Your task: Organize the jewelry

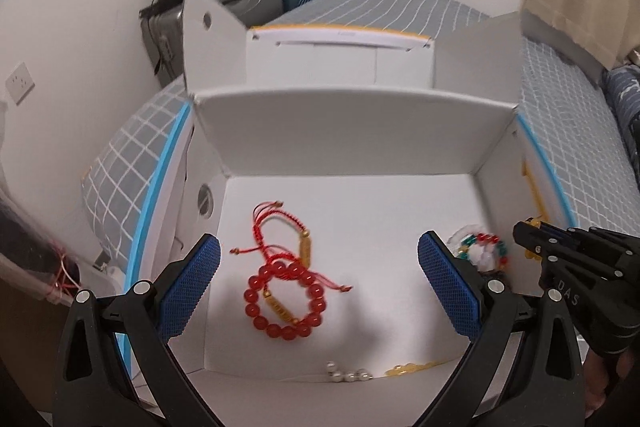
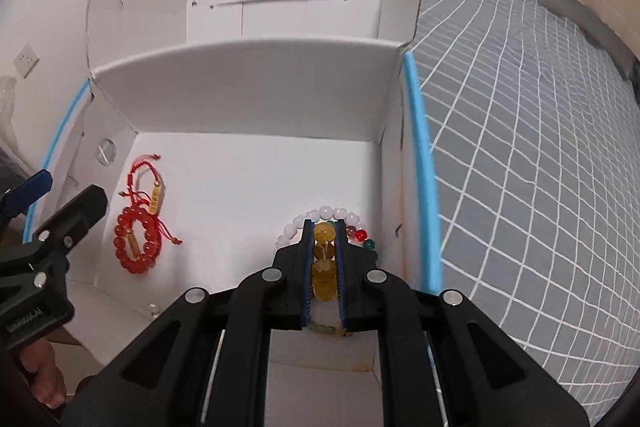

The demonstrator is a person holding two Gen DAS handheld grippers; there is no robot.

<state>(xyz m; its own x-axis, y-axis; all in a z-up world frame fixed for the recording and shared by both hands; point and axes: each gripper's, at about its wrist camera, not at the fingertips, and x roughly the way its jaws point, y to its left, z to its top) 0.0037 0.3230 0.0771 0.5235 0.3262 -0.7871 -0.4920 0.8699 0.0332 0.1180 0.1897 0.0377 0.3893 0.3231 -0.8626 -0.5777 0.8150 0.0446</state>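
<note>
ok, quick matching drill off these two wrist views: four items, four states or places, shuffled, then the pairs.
Items:
1. left tongs
2. right tongs
3. red bead bracelet
4. white box

States or places:
A. lying on the box floor, left side
B. shut on the amber bead bracelet
C. open, holding nothing
D. flaps up, sitting on the checked grey bedding

Pairs: 1-C, 2-B, 3-A, 4-D

The left gripper (image 1: 319, 281) holds its jaws wide apart; the right gripper (image 2: 324, 259) is closed, fingers nearly parallel.
</note>
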